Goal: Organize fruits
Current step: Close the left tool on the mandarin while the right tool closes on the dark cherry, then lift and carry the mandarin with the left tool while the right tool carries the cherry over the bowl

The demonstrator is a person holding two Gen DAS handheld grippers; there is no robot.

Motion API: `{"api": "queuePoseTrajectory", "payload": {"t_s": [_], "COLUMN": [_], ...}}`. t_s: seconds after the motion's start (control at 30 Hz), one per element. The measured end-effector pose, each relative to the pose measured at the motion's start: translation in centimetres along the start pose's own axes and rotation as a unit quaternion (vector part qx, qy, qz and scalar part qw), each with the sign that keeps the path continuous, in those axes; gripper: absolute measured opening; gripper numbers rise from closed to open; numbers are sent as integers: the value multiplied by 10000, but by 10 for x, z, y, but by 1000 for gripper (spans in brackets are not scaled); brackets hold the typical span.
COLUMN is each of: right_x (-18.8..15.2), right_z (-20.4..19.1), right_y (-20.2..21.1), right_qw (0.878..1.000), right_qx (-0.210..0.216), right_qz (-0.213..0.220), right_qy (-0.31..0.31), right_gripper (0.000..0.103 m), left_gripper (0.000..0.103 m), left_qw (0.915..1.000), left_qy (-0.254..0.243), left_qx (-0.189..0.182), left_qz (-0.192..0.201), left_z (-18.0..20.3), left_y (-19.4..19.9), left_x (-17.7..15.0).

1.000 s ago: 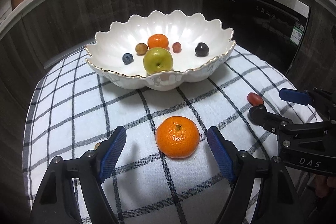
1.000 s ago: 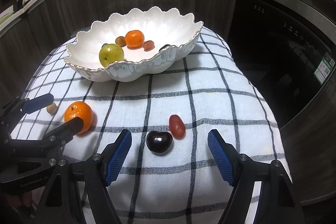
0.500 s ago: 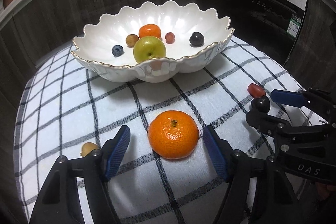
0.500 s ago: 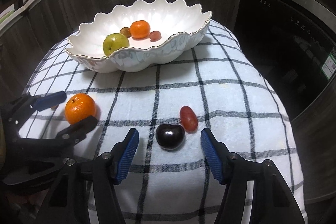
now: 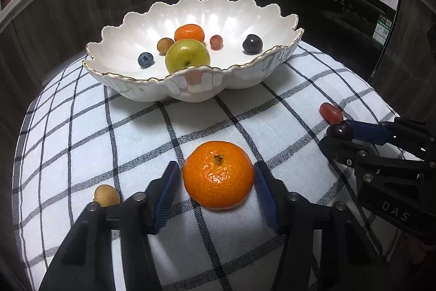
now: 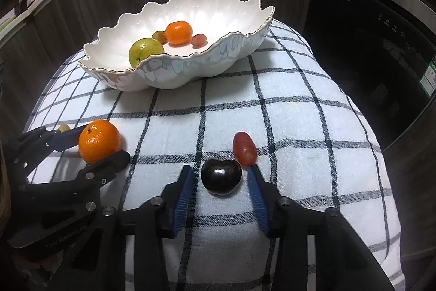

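A: What is at the left tool (image 5: 218, 179)?
B: Its jaws have just been closing around the mandarin (image 5: 218, 174); both pads look to be touching it.
A: And the right tool (image 6: 221, 182)?
B: Also closing, narrow; the dark cherry (image 6: 221, 176) lies between, small gaps remain. A red grape (image 6: 244, 148) is just beyond; the bowl (image 6: 190, 70) stands farther ahead.
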State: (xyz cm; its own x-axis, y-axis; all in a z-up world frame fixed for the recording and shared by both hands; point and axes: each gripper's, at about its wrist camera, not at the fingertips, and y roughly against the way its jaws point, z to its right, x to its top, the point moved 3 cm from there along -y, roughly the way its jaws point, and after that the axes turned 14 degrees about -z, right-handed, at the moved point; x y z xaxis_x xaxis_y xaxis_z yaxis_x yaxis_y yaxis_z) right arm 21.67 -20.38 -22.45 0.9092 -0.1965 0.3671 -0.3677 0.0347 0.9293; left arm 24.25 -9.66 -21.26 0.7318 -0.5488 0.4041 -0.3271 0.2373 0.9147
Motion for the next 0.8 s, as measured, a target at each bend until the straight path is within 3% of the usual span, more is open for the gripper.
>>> {"api": "queuePoseTrajectory", "payload": {"t_s": [0.07,0.8], "right_x": [0,-1], "right_z": [0,4], "right_y": [0,21], "right_qw": [10000,9998], "right_qx": [-3,112], "right_qz": [2,146], "right_qy": [8,52], "right_gripper": [30,30], "left_gripper": [47,46], "left_qw": [10000,9984], "left_qy": [17,547], "left_qx": [20,74], "left_qz": [12,149], "left_z": [2,2], "left_y": [0,31], "left_x": [0,-11]}}
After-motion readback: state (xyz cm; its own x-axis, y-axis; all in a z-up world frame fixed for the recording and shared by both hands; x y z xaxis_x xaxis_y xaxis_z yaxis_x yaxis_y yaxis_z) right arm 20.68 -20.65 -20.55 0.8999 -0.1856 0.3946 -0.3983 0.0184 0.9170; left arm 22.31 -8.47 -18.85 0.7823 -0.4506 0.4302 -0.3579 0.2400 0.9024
